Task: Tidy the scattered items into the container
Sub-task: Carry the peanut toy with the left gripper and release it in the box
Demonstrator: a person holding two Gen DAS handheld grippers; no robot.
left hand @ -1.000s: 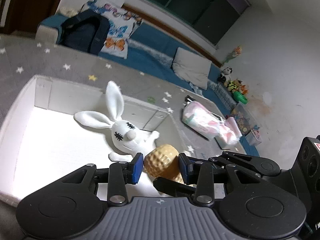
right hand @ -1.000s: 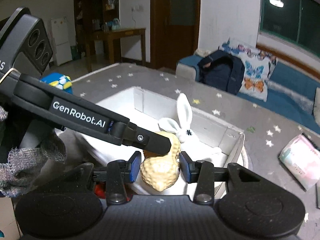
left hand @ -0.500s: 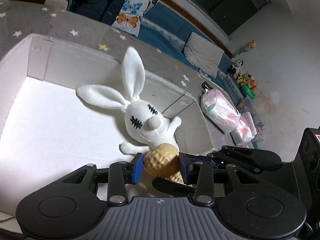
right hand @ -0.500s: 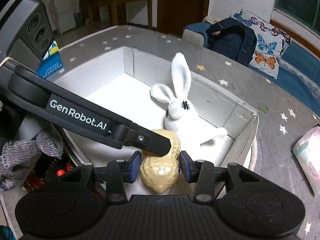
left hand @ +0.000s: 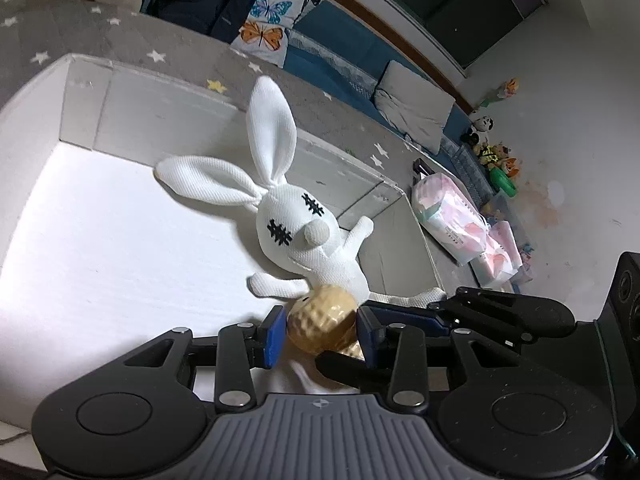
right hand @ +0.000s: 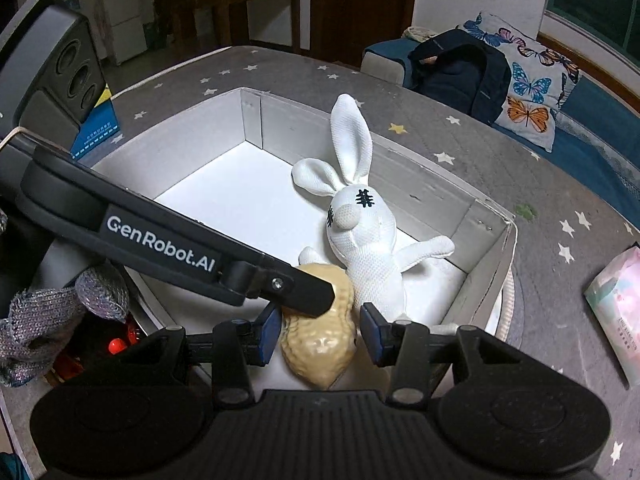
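Note:
A tan peanut-shaped toy (left hand: 320, 320) (right hand: 320, 344) sits low in the white box (left hand: 160, 120) (right hand: 440, 200), against the lower body of a white rabbit plush (left hand: 296, 232) (right hand: 360, 232) that lies inside. My left gripper (left hand: 322, 334) is shut on the peanut's far end, and one of its black fingers (right hand: 160, 240) crosses the right wrist view. My right gripper (right hand: 318, 332) straddles the near end. Its jaws are opening, with a thin gap at the right pad. One of its fingers (left hand: 500, 312) shows in the left wrist view.
The box stands on a grey star-patterned cloth (right hand: 560, 184). A pink tissue pack (left hand: 448, 216) (right hand: 616, 300) lies beyond the box's right wall, and a blue carton (right hand: 96, 132) to its left. A dark backpack (right hand: 460, 68) and a butterfly pillow (right hand: 532, 96) sit behind. A grey-gloved hand (right hand: 40, 320) grips the left tool.
Both grippers have come down into the box with the peanut toy, close to the rabbit. The right jaws have parted slightly from the peanut.

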